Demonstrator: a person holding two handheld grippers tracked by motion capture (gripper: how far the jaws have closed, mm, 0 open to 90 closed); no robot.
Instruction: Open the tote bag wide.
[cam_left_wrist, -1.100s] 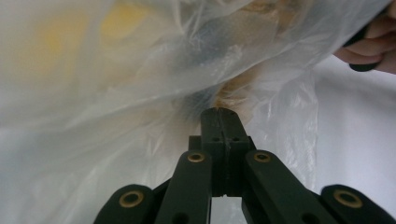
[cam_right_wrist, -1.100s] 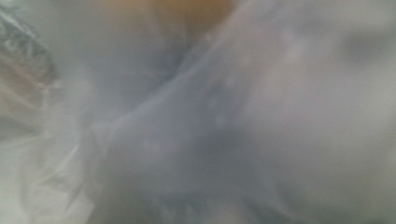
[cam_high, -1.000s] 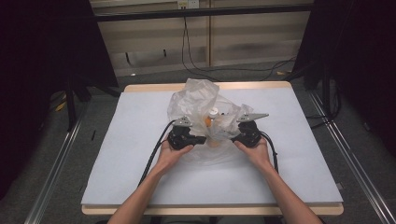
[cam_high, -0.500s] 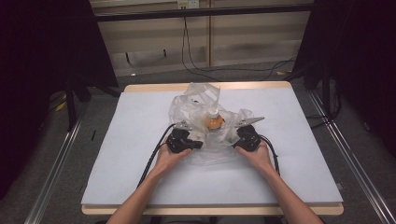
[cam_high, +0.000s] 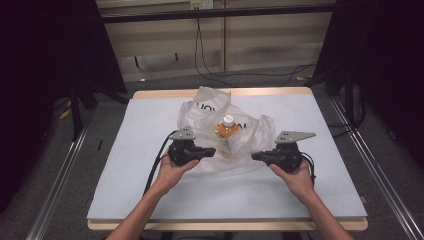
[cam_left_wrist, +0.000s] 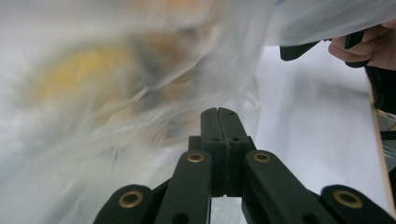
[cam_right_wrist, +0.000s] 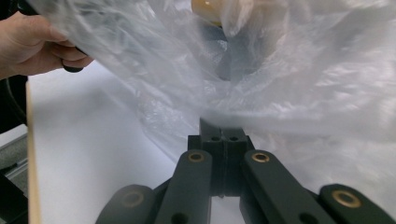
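Observation:
A crumpled clear plastic bag (cam_high: 210, 107) lies in the middle of the white table (cam_high: 145, 120). A small orange bottle (cam_high: 227, 127) with a white cap stands inside it. My left gripper (cam_high: 212, 151) is shut on the bag's near left edge, and my right gripper (cam_high: 255, 157) is shut on its near right edge, with the film stretched between them. In the left gripper view the jaws (cam_left_wrist: 223, 112) are pressed together against blurred plastic (cam_left_wrist: 116, 93). In the right gripper view the film (cam_right_wrist: 303, 84) drapes over the shut tips (cam_right_wrist: 223, 125), and the bottle (cam_right_wrist: 210, 9) shows at the top.
The table's wooden edge (cam_high: 220, 92) runs along the far side, with cables on the floor beyond it. Metal rails flank the table left and right. Black cables trail from both grippers toward the person. The other hand (cam_right_wrist: 32, 42) shows in the right gripper view.
Both grippers have moved apart and toward the person, spreading the bag's near side. The bottle now sits farther back and shows more plainly.

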